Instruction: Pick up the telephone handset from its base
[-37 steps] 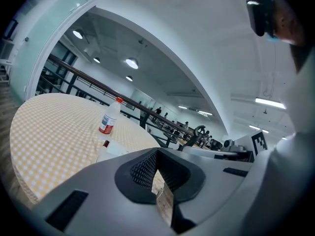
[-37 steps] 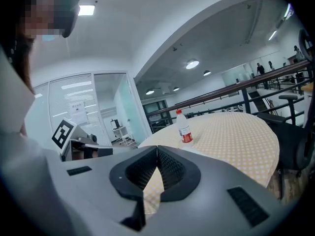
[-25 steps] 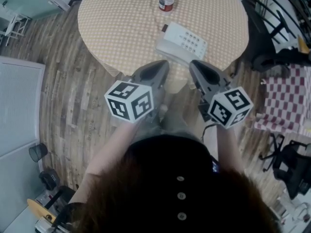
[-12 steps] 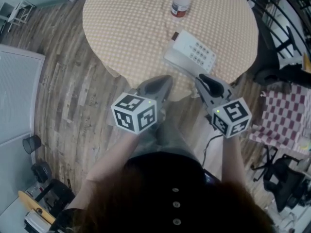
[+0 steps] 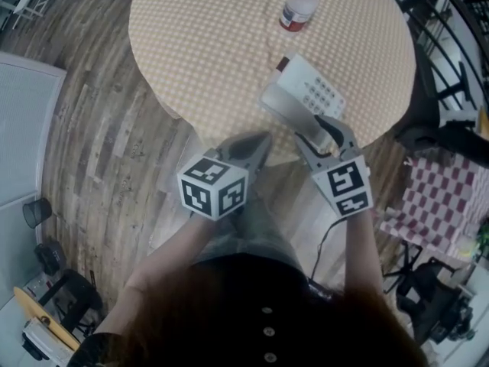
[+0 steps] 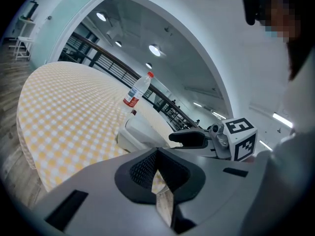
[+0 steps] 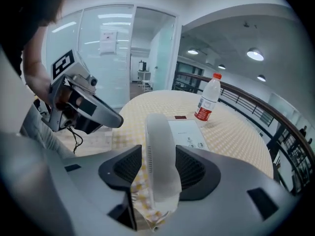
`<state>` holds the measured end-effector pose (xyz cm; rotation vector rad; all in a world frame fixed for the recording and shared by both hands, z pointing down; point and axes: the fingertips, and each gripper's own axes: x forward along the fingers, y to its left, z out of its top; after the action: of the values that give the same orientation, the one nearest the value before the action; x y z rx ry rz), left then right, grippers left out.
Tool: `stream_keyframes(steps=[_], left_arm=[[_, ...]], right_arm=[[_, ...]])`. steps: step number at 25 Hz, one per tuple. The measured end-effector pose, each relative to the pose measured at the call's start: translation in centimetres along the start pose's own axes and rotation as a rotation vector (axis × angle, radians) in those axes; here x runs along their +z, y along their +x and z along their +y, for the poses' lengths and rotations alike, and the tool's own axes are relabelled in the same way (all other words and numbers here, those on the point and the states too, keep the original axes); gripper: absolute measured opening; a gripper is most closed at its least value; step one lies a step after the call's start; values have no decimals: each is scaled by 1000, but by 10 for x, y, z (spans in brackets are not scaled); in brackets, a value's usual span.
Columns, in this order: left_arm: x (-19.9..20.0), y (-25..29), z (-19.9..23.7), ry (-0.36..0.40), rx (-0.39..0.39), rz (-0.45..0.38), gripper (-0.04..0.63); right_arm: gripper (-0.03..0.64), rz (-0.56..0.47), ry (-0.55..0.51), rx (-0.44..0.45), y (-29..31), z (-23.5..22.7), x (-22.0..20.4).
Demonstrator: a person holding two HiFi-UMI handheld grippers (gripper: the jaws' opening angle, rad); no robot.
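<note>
A round table (image 5: 200, 46) with a yellow checked cloth stood on a wood floor (image 5: 107, 144). A white telephone (image 5: 319, 92) sat near the table's edge, close to the person. Its handset (image 5: 283, 108) lay on the left side of the base. A bottle (image 5: 299, 4) with a red label stood farther back on the table, apart from the phone. The right gripper (image 5: 324, 131) was down at the near end of the handset. Its jaws were opening, with one on each side of the handset, which stood between them and still lay on its base. A thin gap showed on the left side of the handset. The left gripper (image 5: 258, 141) was off the edge of the table, to the left of the phone. Its jaws were closed together and held nothing.
</note>
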<state>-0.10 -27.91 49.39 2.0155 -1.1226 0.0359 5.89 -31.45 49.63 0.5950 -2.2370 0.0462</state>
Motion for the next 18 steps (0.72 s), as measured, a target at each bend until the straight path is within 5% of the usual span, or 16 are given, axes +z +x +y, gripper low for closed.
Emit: stream_keyframes(steps=[18], left_arm=[[-9, 14, 10, -33, 10, -3, 8]], right_arm=[[212, 56, -199, 92, 33, -5, 0]])
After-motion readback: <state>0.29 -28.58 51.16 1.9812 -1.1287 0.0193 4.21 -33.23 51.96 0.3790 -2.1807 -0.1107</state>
